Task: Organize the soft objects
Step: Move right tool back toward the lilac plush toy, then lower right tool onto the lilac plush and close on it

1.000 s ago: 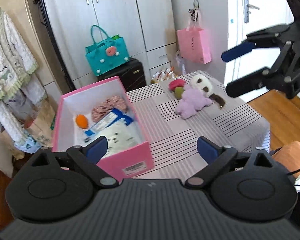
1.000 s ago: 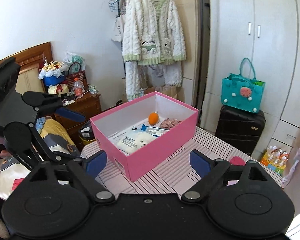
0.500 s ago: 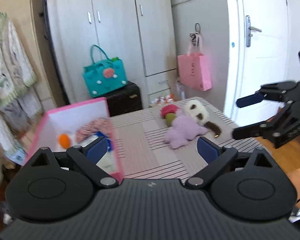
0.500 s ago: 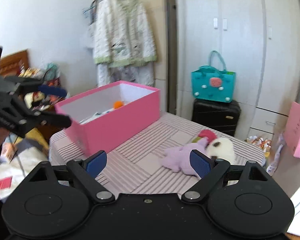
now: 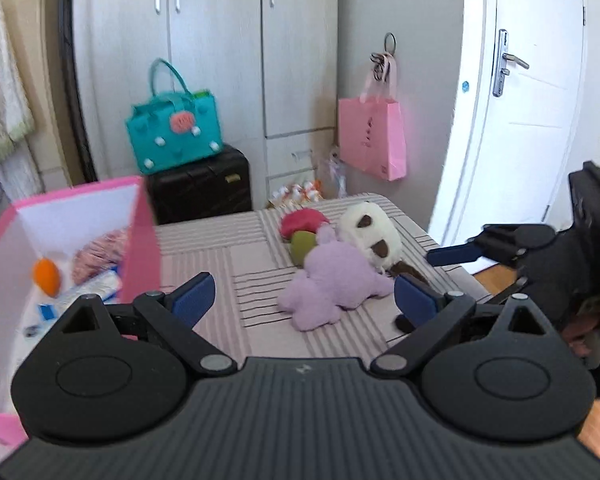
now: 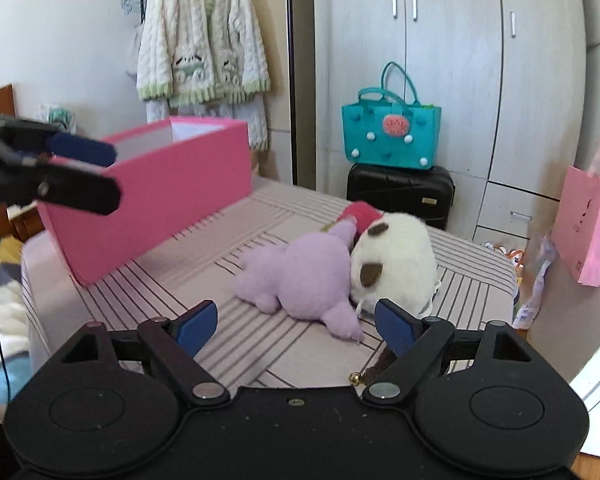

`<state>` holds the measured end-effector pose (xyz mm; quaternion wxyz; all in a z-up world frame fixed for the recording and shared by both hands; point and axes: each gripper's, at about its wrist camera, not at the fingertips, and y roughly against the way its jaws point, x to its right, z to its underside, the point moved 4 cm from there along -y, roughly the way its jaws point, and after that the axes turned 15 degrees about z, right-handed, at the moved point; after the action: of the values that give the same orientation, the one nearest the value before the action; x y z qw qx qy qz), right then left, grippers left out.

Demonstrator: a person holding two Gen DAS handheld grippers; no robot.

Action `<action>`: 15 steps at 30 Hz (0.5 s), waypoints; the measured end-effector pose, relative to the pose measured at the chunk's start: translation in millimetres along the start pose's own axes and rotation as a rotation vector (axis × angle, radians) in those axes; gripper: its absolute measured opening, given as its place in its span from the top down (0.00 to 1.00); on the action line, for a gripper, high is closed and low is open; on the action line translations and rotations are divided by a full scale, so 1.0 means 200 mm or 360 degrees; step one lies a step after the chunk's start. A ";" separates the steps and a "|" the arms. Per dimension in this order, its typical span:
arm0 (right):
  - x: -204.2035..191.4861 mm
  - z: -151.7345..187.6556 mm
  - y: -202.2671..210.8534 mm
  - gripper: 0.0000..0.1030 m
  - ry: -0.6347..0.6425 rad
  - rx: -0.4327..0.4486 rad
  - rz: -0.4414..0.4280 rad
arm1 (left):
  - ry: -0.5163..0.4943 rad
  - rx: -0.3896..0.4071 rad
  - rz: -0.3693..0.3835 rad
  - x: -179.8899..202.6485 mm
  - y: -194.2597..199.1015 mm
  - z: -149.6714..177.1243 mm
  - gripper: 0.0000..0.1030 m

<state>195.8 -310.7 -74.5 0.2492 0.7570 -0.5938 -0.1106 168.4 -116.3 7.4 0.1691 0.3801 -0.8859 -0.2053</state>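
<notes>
A purple plush (image 5: 332,284) lies on the striped table (image 5: 228,256), against a white plush with brown patches (image 5: 372,232) and a red and green plush (image 5: 302,224). My left gripper (image 5: 304,300) is open, low over the table, just short of the purple plush. In the right wrist view the purple plush (image 6: 300,276) lies just ahead of my right gripper (image 6: 296,326). Its jaws are closing, still wide, and no pad touches the toy. The open pink box (image 6: 160,196) stands to the left and holds an orange toy (image 5: 46,276) and other soft items.
A teal bag (image 6: 388,136) sits on a black suitcase (image 6: 400,192) behind the table. A pink paper bag (image 5: 372,140) hangs on the wardrobe beside a white door (image 5: 532,100). A cardigan (image 6: 200,48) hangs at the back left. The table's right edge lies close to the toys.
Both grippers have come down and swung from the pink box toward the plush toys, which now lie right in front of them. The right jaws have narrowed a little.
</notes>
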 end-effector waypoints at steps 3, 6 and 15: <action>-0.01 0.01 -0.06 0.14 0.0065 -0.0017 0.0006 | 0.0032 -0.0024 0.0040 -0.01 -0.11 0.00 0.06; 0.00 0.01 -0.15 0.14 0.0082 -0.0062 -0.0002 | 0.0057 -0.0063 0.0037 -0.03 -0.23 0.01 0.07; -0.01 0.04 -0.26 0.14 0.0088 -0.0147 -0.0094 | 0.0214 -0.0144 -0.0012 -0.13 -0.52 0.05 0.07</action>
<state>235.8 -302.3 -108.5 0.2968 0.7647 -0.5583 -0.1243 243.3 -160.2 -55.0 0.2445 0.3882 -0.8609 -0.2197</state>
